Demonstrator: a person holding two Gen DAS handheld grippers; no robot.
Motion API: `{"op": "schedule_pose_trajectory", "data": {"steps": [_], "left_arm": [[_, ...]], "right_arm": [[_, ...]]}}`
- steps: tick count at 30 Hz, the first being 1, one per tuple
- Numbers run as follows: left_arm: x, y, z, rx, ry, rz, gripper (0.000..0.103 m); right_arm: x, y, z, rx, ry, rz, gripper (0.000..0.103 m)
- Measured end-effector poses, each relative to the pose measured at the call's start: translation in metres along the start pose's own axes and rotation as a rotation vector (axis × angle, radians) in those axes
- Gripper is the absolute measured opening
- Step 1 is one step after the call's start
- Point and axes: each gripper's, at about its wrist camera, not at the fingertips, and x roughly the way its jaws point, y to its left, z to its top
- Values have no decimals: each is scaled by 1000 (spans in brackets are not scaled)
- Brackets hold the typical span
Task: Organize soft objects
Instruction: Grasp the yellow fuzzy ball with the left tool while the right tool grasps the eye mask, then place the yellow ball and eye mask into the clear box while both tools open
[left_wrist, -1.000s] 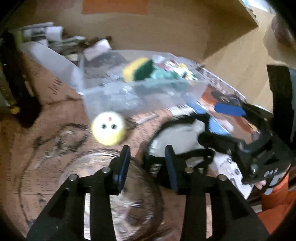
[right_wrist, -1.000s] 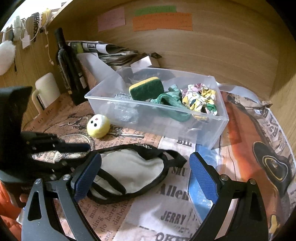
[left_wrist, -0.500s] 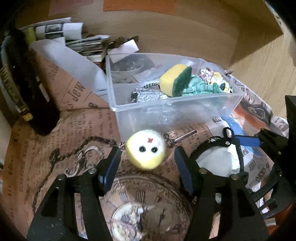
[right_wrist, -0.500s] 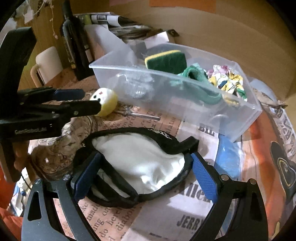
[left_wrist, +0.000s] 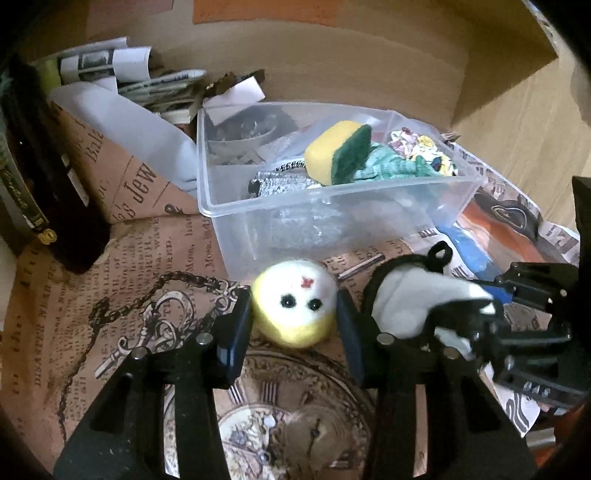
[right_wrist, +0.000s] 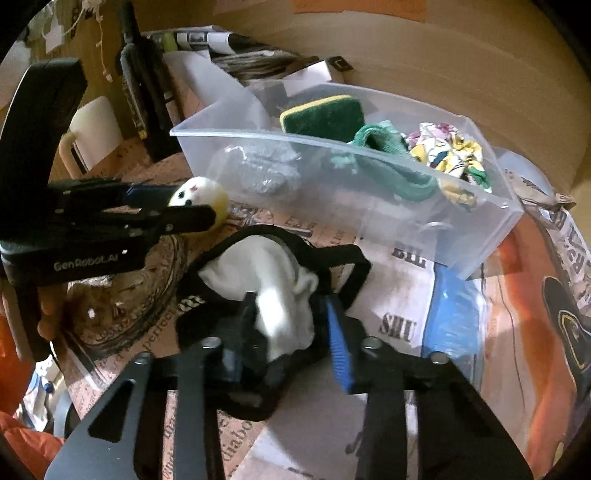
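A yellow and white plush ball (left_wrist: 295, 303) with black eyes sits between the fingers of my left gripper (left_wrist: 293, 328), which is closed against its sides; it also shows in the right wrist view (right_wrist: 197, 199). My right gripper (right_wrist: 286, 334) is shut on a white cloth pouch with black trim (right_wrist: 266, 273), also seen in the left wrist view (left_wrist: 413, 299). A clear plastic bin (left_wrist: 332, 221) behind them holds a yellow-green sponge (left_wrist: 340, 153), a teal cloth (right_wrist: 391, 158) and a patterned fabric (right_wrist: 448, 153).
A dark bottle (right_wrist: 142, 81) and folded newspapers (left_wrist: 122, 74) stand at the back left. Printed paper (left_wrist: 110, 280) covers the table. A wooden wall (left_wrist: 351, 55) rises behind the bin. A blue flat item (right_wrist: 452, 317) lies right of the pouch.
My left gripper has moved forward and closed onto the plush ball. My right gripper has closed on the white pouch, bunching it up.
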Motion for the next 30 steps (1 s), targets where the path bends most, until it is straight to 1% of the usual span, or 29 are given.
{"op": "schedule_pose_trajectory", "data": {"steps": [2, 8, 15, 19, 23, 26, 28, 30], "left_arm": [[-9, -3, -1, 6, -16, 1, 44], [-37, -9, 5, 12, -81, -8, 44], [-70, -14, 23, 19, -192, -19, 44], [-77, -12, 37, 21, -238, 2, 45], [-71, -6, 50, 16, -241, 17, 45], [-58, -1, 59, 8, -219, 17, 45], [-47, 2, 65, 1, -196, 14, 45], [-37, 4, 67, 0, -175, 14, 45]], "right_arm": [[-6, -1, 0, 6, -18, -1, 21], [-34, -6, 3, 18, -99, -26, 20], [-80, -25, 19, 55, -244, -78, 20], [-97, -35, 31, 76, -315, -114, 20], [-103, -42, 45, 88, -363, -147, 21], [-103, -51, 56, 101, -393, -163, 21], [-99, -55, 62, 108, -400, -181, 21], [-91, -59, 69, 115, -396, -181, 21]]}}
